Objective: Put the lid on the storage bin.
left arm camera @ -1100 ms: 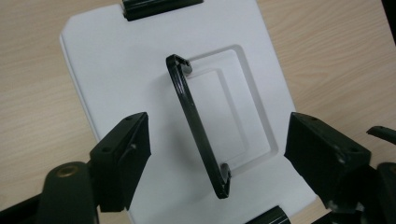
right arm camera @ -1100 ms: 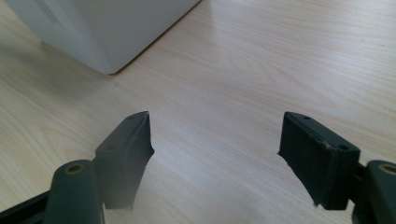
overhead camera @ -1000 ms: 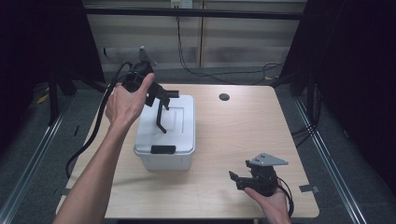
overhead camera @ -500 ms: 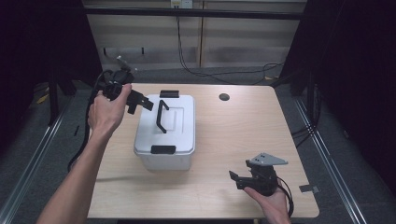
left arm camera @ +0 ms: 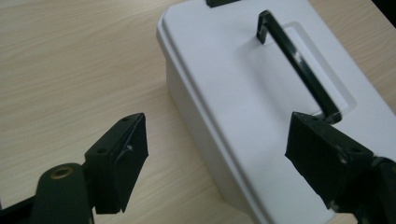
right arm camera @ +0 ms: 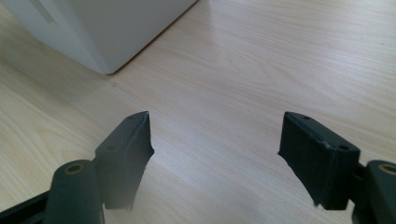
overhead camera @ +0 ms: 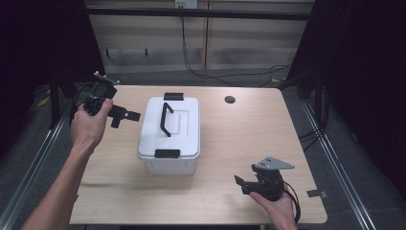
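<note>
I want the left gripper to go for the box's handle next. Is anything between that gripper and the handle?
Nothing visible. The left gripper is open beside the white box, and only bare lid lies between it and the black handle, which stands upright on top.

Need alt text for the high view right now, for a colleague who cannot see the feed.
A white plastic lidded box with a black handle standing up sits on a light wooden table. The left gripper is held open in the air to the box's left; the right gripper rests open near the table's front right.
</note>
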`<act>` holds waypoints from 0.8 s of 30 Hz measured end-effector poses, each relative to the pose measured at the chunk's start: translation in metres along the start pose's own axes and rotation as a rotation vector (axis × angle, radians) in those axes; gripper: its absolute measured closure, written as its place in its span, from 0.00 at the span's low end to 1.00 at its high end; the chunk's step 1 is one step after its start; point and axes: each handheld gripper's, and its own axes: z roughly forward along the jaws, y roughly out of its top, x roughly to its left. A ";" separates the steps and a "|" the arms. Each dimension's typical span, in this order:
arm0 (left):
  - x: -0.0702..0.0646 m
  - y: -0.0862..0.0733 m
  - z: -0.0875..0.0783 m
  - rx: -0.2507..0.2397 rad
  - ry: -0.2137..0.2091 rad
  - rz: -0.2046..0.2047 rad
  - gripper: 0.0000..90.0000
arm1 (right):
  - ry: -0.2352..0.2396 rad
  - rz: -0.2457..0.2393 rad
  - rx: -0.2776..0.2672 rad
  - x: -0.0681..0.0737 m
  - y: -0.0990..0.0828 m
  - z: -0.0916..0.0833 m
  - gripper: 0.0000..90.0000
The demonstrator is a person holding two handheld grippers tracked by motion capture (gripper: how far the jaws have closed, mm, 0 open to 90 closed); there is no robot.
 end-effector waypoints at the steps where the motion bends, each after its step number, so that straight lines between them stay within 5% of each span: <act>1: 0.003 -0.003 -0.001 0.001 -0.010 -0.001 0.23 | 0.000 0.000 0.000 0.000 0.000 0.000 0.27; 9: 0.011 -0.030 -0.010 -0.069 -0.060 0.026 0.22 | -0.002 0.010 -0.001 -0.001 0.000 0.000 0.27; 24: 0.031 -0.091 -0.008 -0.152 -0.056 -0.025 0.23 | -0.005 0.012 -0.002 -0.001 -0.001 -0.001 0.27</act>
